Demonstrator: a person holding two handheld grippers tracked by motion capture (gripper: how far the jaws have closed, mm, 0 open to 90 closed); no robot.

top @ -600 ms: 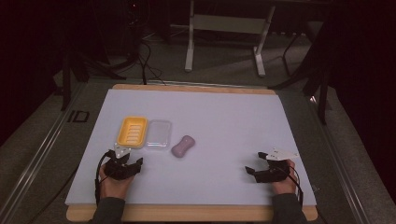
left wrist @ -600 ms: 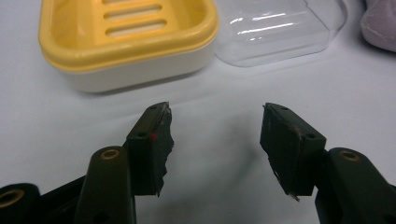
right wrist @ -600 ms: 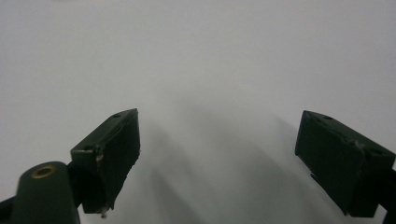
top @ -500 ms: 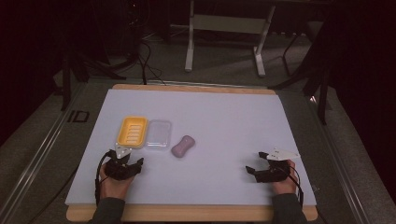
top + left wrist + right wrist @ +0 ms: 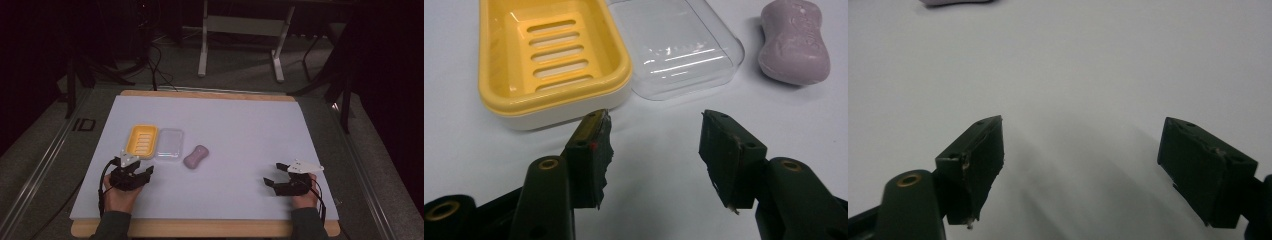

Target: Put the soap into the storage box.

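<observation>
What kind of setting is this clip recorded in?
Probably a lab or recording workspace, not a home: a white-covered table stands on a dark floor with loose cables and a metal stand behind it, and a soap dish is laid out.

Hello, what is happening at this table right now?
A person holds a claw in each hand over a white table. Both the left claw and the right claw are open and empty. A yellow soap dish, its clear lid and a purple soap bar lie untouched ahead of the left claw.
</observation>
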